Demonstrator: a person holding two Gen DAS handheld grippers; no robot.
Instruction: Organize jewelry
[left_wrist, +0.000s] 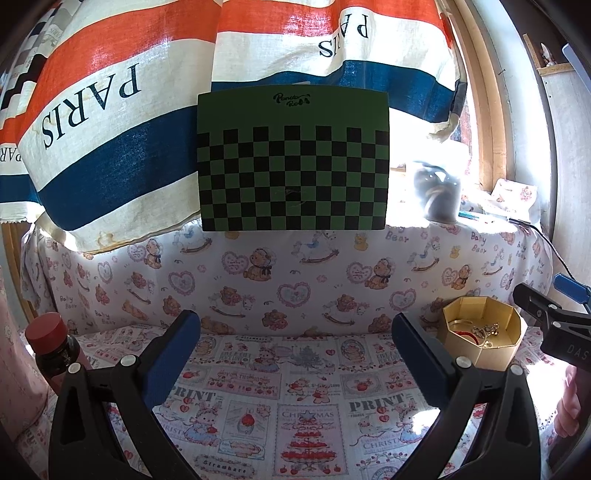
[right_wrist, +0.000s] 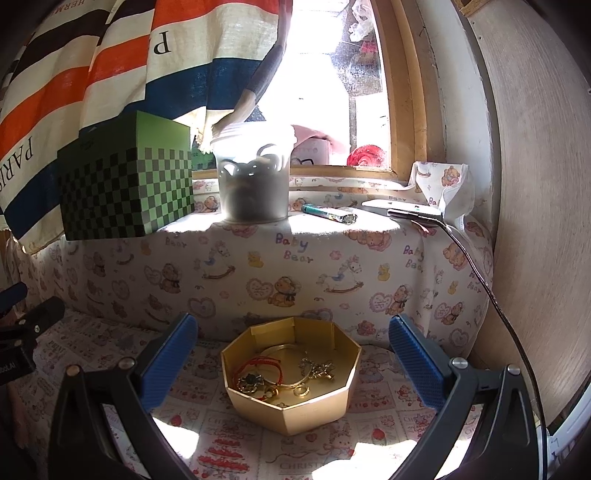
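Jewelry (right_wrist: 291, 373) lies heaped in the octagonal gold box (right_wrist: 291, 410) we see sitting open-topped on the bench (right_wrist: 221, 435), between the spread fingers of our right gripper (right_wrist: 291, 354). A gold bangle (right_wrist: 295, 349) lies flat, a red cord bracelet (right_wrist: 258, 365) loops to its left, and a gold ring (right_wrist: 300, 391) rests near the front wall. Our left gripper (left_wrist: 295, 343) is likewise apart over bare cloth, empty, with the box off to its right.
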